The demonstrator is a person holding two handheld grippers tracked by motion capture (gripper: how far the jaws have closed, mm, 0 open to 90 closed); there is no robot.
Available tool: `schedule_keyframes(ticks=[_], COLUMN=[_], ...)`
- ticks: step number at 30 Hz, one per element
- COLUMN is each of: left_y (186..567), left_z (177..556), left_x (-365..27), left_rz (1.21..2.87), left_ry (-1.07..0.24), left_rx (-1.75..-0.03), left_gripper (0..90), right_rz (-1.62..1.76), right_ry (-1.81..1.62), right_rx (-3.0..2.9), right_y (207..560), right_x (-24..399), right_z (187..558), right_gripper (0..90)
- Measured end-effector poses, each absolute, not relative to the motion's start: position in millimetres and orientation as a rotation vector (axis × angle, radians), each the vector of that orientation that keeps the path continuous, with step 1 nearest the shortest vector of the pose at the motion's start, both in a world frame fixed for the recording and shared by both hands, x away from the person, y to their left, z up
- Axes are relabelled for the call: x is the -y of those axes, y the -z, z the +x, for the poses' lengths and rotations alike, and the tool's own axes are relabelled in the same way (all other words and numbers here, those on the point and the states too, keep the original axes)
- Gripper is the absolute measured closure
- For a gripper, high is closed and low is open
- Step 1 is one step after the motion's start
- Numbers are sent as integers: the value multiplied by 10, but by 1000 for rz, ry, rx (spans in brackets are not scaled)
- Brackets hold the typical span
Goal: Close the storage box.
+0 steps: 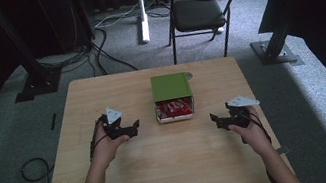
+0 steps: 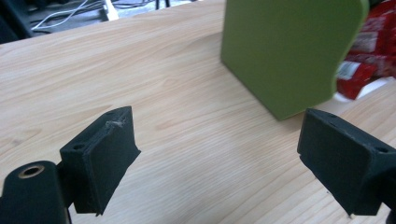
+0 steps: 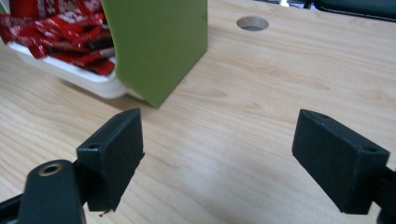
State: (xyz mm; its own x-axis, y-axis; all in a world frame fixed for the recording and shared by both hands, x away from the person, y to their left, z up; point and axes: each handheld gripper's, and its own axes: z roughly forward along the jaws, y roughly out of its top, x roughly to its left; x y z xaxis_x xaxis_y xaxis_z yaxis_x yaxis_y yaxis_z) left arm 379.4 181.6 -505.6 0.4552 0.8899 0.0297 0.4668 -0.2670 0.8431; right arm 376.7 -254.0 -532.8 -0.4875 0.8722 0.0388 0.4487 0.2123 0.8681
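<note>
A green box (image 1: 171, 86) sits a little beyond the middle of the wooden table (image 1: 164, 167), and everything else is easiest placed from it. It is a flat-sided, olive-green sleeve with a plain matte top and rounded corners on its side walls. From its near end a white tray (image 1: 174, 117) sticks out like a drawer, packed with red wrapped sweets (image 1: 174, 108); there are too many overlapping wrappers to count. I count one box and one tray.

There are two grippers, one in each of the person's hands. The left gripper (image 1: 129, 128) hangs to the left of the box's open end, near it but apart from it, its tips pointing toward the tray. In the left gripper view its two black jaws stand wide apart with bare tabletop between them and the box's green side wall (image 2: 289, 51) ahead. The right gripper (image 1: 216, 119) hangs to the right of the box, a bit nearer the person than the tray, also clear of it. The right gripper view shows its jaws spread just as wide, gripping nothing, with the green wall (image 3: 156, 46) and the tray's white rim (image 3: 88, 81) ahead.

Just past the box's far right corner is one round hole (image 3: 252, 23) in the tabletop. Behind the table, beyond the box, stands one dark folding chair (image 1: 199, 6).
</note>
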Motion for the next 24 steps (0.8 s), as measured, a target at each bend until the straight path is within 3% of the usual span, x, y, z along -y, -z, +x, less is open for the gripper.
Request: schedule_keyframes(ticks=[24], left_y=[5429], left_z=[3430], left_x=[-2344], left_rz=[1878], left_ry=[-663], left_rx=[-1319], left_gripper=[126], right_rz=[1277], right_ry=[-1150], right_rx=[-2010], right_y=[5600], right_x=[2783], right_z=[3442], right_gripper=[177])
